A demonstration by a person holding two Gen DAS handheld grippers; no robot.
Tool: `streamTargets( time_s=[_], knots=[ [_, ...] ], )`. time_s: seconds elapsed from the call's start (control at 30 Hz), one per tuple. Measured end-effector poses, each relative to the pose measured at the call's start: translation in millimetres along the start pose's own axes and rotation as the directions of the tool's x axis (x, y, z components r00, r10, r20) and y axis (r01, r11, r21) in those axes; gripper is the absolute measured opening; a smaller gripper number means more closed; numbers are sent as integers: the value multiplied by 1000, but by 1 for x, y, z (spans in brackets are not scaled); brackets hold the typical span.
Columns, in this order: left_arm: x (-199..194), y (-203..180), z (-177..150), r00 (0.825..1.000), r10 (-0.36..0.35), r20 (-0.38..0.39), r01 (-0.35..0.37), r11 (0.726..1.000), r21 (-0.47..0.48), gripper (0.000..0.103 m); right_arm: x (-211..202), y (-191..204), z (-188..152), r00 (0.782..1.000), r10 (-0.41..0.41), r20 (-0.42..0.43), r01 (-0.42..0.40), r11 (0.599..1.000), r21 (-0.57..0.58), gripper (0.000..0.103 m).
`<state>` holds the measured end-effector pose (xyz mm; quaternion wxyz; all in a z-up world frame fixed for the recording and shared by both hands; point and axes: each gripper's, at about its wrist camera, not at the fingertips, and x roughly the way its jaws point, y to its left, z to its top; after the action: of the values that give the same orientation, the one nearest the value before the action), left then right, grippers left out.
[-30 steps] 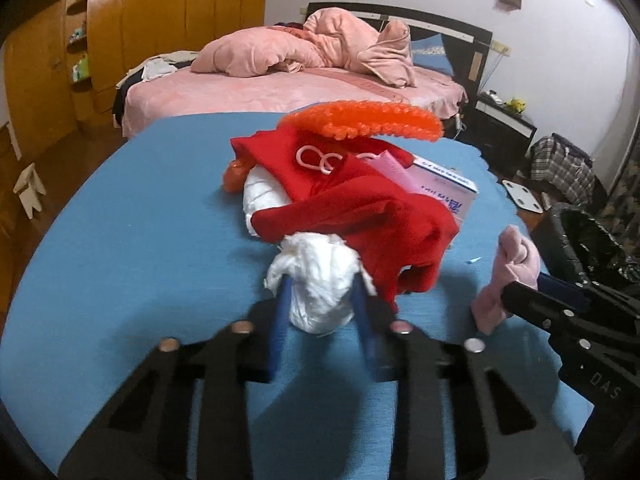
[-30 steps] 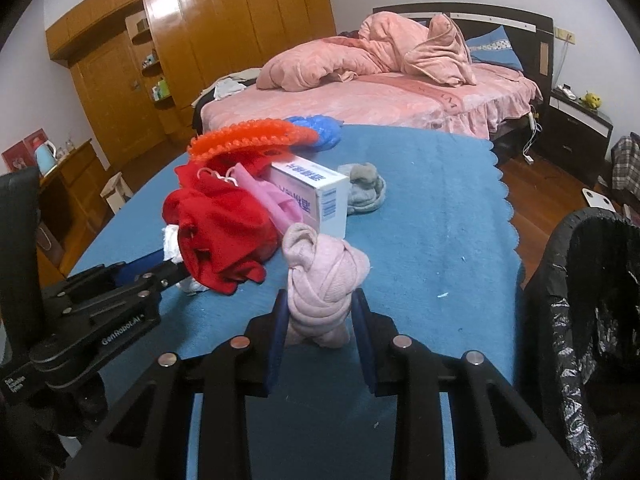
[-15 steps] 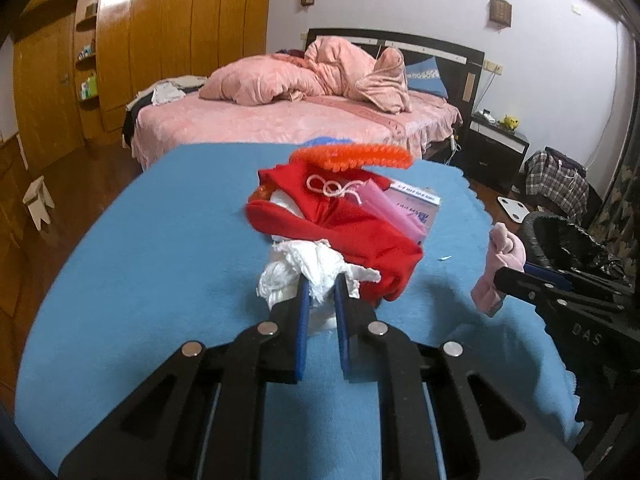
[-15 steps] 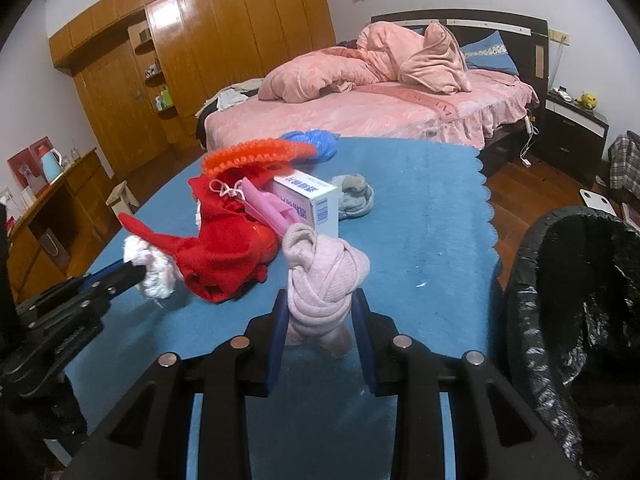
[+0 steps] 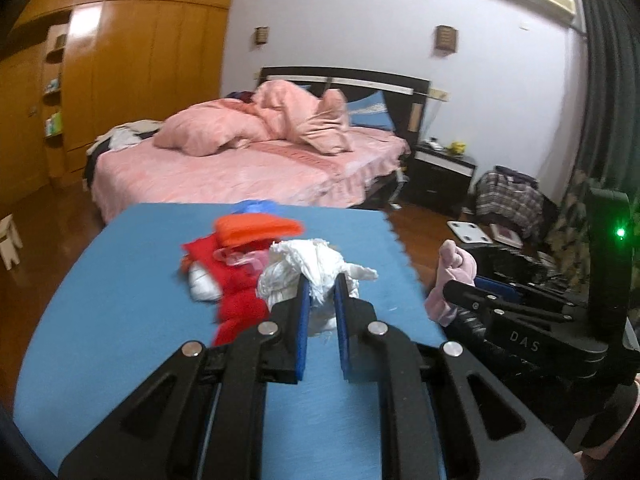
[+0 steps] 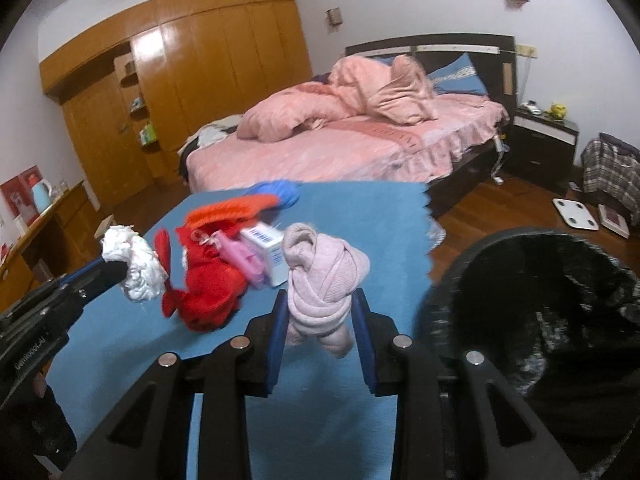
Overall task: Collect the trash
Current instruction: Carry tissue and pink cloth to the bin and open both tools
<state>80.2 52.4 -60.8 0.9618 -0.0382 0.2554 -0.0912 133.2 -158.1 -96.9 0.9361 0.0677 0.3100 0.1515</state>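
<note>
Left tongs point(image 5: 320, 288), a second ago low at the pile, now hold the white tissue wad point(image 5: 316, 268) lifted off the table point(image 5: 132, 280). Right tongs point(image 6: 320, 304) grip the pink sock point(image 6: 320, 276) beside the bin point(image 6: 532, 300). Both await dropping.

We see a blue-covered table point(image 6: 360, 208), red cloth point(image 6: 208, 280) at its middle, white box point(image 6: 266, 242) right, orange brush point(image 6: 232, 206) and blue item point(image 6: 276, 190) far.

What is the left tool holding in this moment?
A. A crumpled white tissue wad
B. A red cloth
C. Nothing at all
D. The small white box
A. The left tool is closed on the crumpled white tissue wad, lifted clear of the blue tabletop, while the red cloth lies on the table.
</note>
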Motion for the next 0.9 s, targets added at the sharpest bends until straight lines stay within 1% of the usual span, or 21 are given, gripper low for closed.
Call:
streamTargets(
  time_s=[0.1,0.27,0.37,0.47,0.6,0.83,0.9],
  knots=[
    [11,-20,4,999,-49,-7,49,999,15,11,-11,-18,1,999,-34,13,33,999,20,32],
    [28,-53,6,992,-127,-24,128,991,47,11,-31,-58,-3,993,-119,25,117,991,67,32],
    [41,-77,6,982,-185,-46,188,980,62,11,-40,-83,-7,985,-171,23,168,981,98,32],
    [51,-97,4,973,-222,-60,227,971,80,12,-47,-107,-10,976,-217,21,213,969,128,32],
    [69,-129,0,956,-279,-92,287,953,98,11,-58,-138,-17,959,-284,17,278,947,160,32],
    [96,-177,-8,926,-349,-144,367,923,120,12,-75,-177,-28,936,-353,9,344,917,204,32],
    [104,-189,-10,914,-370,-163,391,912,122,14,-78,-186,-30,931,-366,4,357,909,214,33]
  ],
)
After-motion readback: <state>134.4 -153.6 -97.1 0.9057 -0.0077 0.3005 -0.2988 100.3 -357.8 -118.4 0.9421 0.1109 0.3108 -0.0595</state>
